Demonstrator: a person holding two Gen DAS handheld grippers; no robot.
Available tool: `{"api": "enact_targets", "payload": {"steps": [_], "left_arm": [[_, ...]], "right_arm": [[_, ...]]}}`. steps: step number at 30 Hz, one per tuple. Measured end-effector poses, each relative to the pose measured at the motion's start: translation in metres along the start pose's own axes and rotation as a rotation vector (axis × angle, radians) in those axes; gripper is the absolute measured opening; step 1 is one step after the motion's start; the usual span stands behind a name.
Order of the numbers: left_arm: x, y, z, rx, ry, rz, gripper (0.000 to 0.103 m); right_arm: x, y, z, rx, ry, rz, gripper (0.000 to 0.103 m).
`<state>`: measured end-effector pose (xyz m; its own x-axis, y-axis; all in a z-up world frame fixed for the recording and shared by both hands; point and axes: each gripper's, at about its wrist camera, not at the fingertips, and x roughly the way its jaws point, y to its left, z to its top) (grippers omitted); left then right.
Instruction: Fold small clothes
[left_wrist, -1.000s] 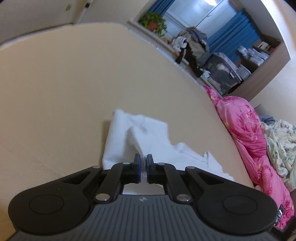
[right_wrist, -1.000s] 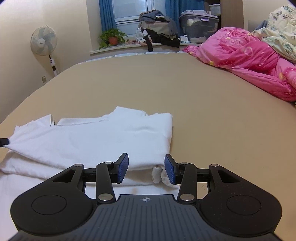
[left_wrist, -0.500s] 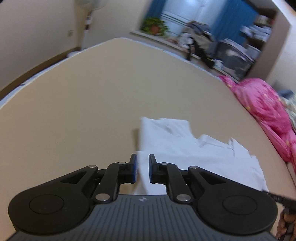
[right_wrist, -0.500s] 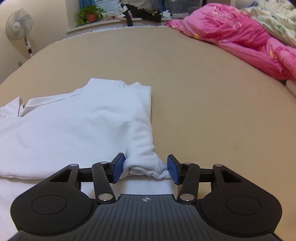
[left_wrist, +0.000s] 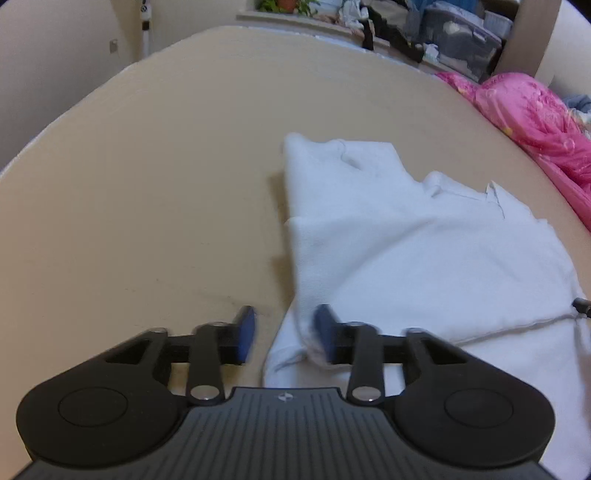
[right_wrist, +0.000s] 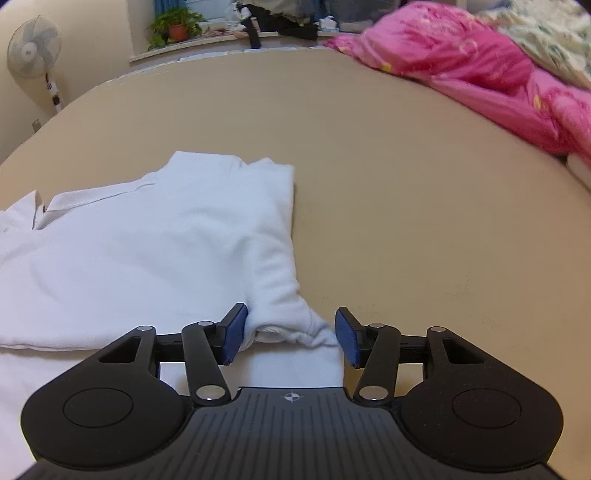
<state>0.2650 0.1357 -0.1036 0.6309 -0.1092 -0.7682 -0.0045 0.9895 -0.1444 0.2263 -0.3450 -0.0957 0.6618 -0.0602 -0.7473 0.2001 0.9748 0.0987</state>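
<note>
A white collared shirt lies folded on the tan bed. In the left wrist view my left gripper hovers low over the shirt's near left edge. Its jaws are opening, and a fold of cloth lies loose between them beside the right pad. In the right wrist view the same shirt spreads to the left, and its bunched right corner sits between the pads of my right gripper. Those jaws are also opening and do not press the cloth.
A pink quilt is heaped along the bed's right side, also seen as a quilt in the left wrist view. A standing fan, a potted plant and storage boxes with clothes line the far wall.
My left gripper went from shut to open, rolled and sank, and the shirt edge it pinched now lies on the bed. My right gripper widened slightly and dropped onto the shirt's corner.
</note>
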Motion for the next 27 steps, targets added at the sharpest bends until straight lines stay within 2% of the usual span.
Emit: {"api": "enact_targets", "payload": {"steps": [2, 3, 5, 9, 12, 15, 18, 22, 24, 27], "left_arm": [[-0.018, -0.002, 0.005, 0.013, 0.0, 0.041, 0.05], [-0.031, -0.003, 0.007, 0.028, -0.026, 0.048, 0.05], [-0.058, 0.003, 0.012, 0.04, -0.06, 0.051, 0.05], [-0.114, 0.013, 0.002, 0.022, -0.096, 0.035, 0.05], [-0.159, 0.013, -0.029, 0.024, -0.108, 0.034, 0.05], [-0.188, 0.008, -0.063, 0.007, -0.072, -0.006, 0.05], [-0.203, 0.001, -0.103, -0.025, -0.02, -0.043, 0.05], [-0.198, -0.006, -0.153, -0.035, 0.086, -0.052, 0.05], [-0.191, -0.008, -0.165, -0.034, 0.138, -0.025, 0.05], [-0.184, -0.007, -0.173, -0.028, 0.167, -0.002, 0.05]], "right_arm": [[-0.015, -0.004, 0.002, 0.032, -0.007, 0.008, 0.054], [-0.025, -0.007, 0.002, 0.046, -0.01, 0.01, 0.053], [-0.051, -0.017, 0.005, 0.065, -0.031, 0.005, 0.053], [-0.107, -0.05, 0.011, 0.136, -0.104, 0.005, 0.053], [-0.152, -0.071, -0.002, 0.205, -0.141, 0.055, 0.053], [-0.188, -0.086, -0.028, 0.223, -0.15, 0.09, 0.053], [-0.204, -0.103, -0.065, 0.282, -0.097, 0.109, 0.053], [-0.201, -0.113, -0.113, 0.321, -0.002, 0.097, 0.053], [-0.196, -0.114, -0.136, 0.295, 0.053, 0.072, 0.053], [-0.187, -0.112, -0.15, 0.239, 0.121, 0.056, 0.053]]}}
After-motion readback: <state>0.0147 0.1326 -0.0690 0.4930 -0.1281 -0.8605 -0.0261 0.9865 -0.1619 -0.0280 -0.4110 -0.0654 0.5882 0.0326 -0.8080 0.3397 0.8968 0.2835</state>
